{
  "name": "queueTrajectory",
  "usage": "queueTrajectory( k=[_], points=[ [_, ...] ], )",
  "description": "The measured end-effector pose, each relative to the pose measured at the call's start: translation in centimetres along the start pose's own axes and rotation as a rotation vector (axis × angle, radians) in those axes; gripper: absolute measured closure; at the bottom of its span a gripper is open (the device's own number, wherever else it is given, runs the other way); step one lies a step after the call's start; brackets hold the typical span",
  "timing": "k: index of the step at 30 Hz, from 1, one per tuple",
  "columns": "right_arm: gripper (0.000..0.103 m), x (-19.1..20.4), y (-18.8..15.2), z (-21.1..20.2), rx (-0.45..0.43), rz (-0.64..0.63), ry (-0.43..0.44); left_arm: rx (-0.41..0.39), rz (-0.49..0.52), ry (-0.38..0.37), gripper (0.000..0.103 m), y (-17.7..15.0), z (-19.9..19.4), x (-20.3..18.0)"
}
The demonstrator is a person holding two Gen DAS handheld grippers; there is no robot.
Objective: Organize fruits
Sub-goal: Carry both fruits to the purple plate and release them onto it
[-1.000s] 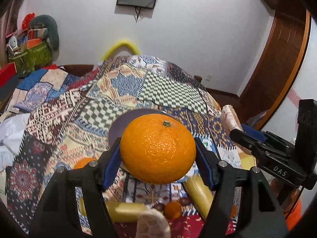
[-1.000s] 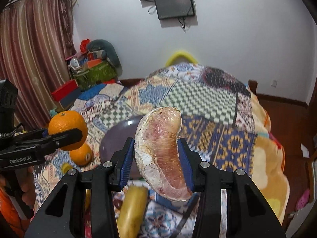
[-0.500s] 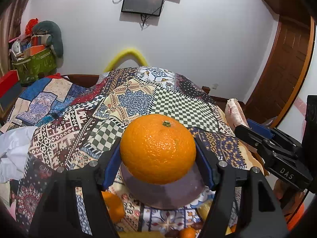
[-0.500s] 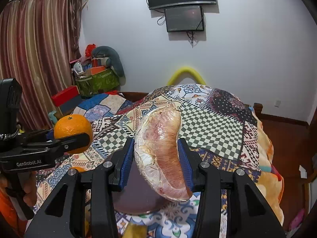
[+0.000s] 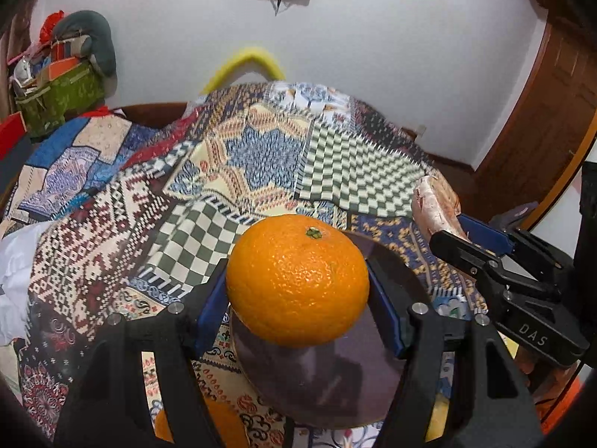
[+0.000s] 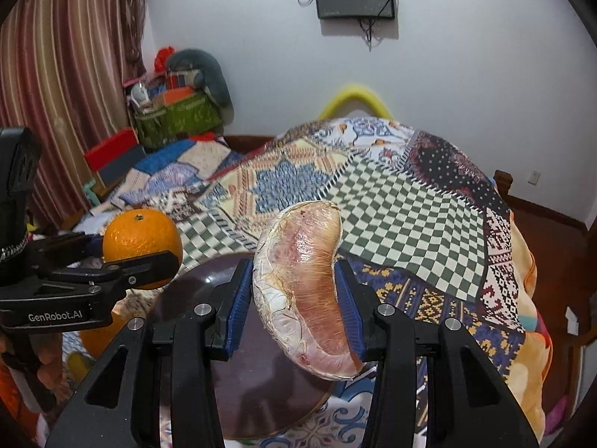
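My left gripper (image 5: 298,295) is shut on a large orange (image 5: 297,280) and holds it above a dark purple plate (image 5: 328,384) that lies on the patchwork quilt. My right gripper (image 6: 294,298) is shut on a plastic-wrapped pomelo wedge (image 6: 304,287) and holds it over the right part of the same plate (image 6: 246,384). In the left wrist view the pomelo wedge (image 5: 434,201) and right gripper show at the right. In the right wrist view the orange (image 6: 141,242) and left gripper show at the left.
The patchwork quilt (image 5: 261,156) covers the bed. A second orange (image 5: 209,425) lies on it, left of the plate and below my left gripper. A green bag (image 6: 175,115) with clutter stands at the back left. A wooden door (image 5: 552,112) is at the right.
Both grippers have moved forward and come over the purple plate, each still holding its fruit. The bananas and small fruits near the front edge have dropped out of view.
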State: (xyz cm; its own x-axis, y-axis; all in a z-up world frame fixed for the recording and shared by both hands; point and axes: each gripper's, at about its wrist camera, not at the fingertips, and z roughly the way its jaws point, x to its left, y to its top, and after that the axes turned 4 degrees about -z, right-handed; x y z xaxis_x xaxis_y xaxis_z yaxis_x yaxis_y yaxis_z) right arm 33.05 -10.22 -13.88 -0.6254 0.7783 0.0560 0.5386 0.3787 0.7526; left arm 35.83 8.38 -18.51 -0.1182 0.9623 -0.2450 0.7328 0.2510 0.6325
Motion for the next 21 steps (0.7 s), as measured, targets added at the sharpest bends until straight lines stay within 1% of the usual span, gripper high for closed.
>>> queueTrajectory(
  k=[4, 7, 9, 12, 17, 21],
  points=[
    [0.062, 0.1, -0.4, 1.6, 0.051, -0.020, 0.011, 0.066, -0.030, -0.014, 0.035, -0.1, 2.2, 0.9],
    [0.062, 0.1, -0.7, 3.0, 0.092, -0.044, 0.007, 0.080, -0.036, 0.009, 0.035, -0.1, 3.3, 1.0],
    [0.062, -0.1, -0.9, 4.0, 0.124, -0.045, 0.020, 0.094, -0.037, 0.019, 0.035, 0.0, 4.0, 1.1],
    [0.062, -0.3, -1.2, 5.3, 0.168, -0.044, 0.042, 0.132, -0.042, 0.004, 0.035, 0.1, 4.9, 1.2],
    [0.062, -0.5, -1.9, 6.2, 0.205, -0.044, 0.056, 0.185, -0.036, 0.000, 0.034, -0.2, 6.3, 1.2],
    [0.062, -0.6, -2.0, 6.6, 0.215, -0.039, 0.058, 0.202, -0.023, -0.002, 0.034, -0.3, 6.7, 0.8]
  ],
)
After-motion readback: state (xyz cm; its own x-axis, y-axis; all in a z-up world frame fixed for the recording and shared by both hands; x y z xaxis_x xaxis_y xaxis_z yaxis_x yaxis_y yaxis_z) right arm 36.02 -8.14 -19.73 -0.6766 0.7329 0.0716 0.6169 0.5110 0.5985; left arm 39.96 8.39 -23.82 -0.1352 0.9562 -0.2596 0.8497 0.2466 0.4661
